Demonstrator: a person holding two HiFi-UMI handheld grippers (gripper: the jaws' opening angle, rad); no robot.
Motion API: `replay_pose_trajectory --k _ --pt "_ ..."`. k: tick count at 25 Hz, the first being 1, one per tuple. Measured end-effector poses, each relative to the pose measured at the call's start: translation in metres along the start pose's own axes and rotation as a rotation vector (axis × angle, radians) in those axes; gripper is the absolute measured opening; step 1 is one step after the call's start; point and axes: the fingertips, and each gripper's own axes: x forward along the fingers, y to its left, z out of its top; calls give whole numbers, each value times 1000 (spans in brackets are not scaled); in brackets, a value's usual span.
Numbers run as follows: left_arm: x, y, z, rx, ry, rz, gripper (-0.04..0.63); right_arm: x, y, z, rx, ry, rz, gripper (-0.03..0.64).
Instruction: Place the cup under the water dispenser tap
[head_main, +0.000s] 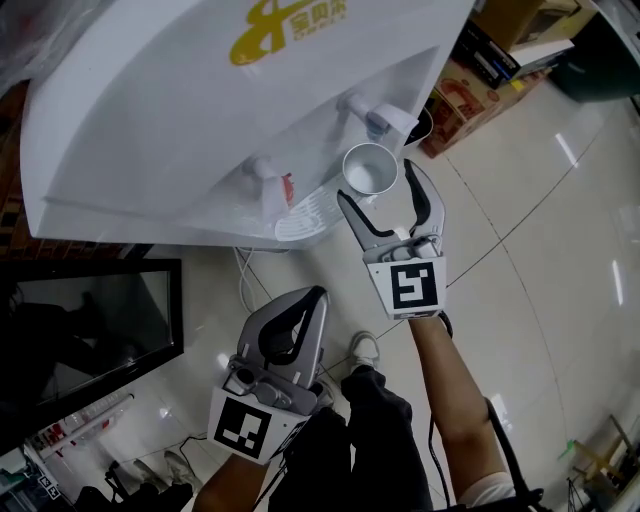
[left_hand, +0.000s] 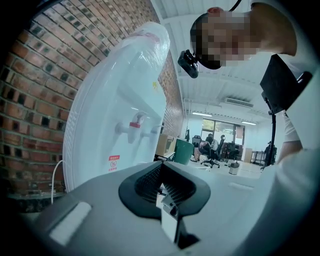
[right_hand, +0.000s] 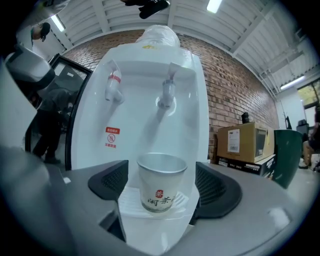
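A white paper cup (head_main: 369, 170) (right_hand: 161, 182) with red and dark print stands upright on the drip tray (head_main: 300, 222) (right_hand: 131, 200) of the white water dispenser (head_main: 200, 110). It sits below the plain tap (head_main: 375, 118) (right_hand: 166, 92); the red tap (head_main: 268, 178) (right_hand: 113, 85) is to its left. My right gripper (head_main: 376, 182) (right_hand: 161, 186) is open, with one jaw on each side of the cup and a gap between each pad and the cup wall. My left gripper (head_main: 290, 330) (left_hand: 162, 189) hangs lower, away from the dispenser, shut on nothing.
Cardboard boxes (head_main: 470, 90) (right_hand: 245, 142) stand on the floor right of the dispenser, a green bin (right_hand: 286, 155) beyond them. A dark glass-fronted cabinet (head_main: 80, 330) is to the left. A cable (head_main: 243, 275) trails down by the dispenser's base. A brick wall (right_hand: 225, 90) is behind.
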Motion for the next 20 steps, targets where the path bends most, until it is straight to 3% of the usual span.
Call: replay_pose_trajectory --k 7,13,20 --pt "-20 -21 36 -15 17 -16 -8 -37 12 46 5 53 8 413" --pt "-45 -37 88 11 -6 -20 -8 -78 33 114 22 69 22 403" --pt "-86 -45 167 28 -68 -5 -8 -121 76 233 9 -5 64 285"
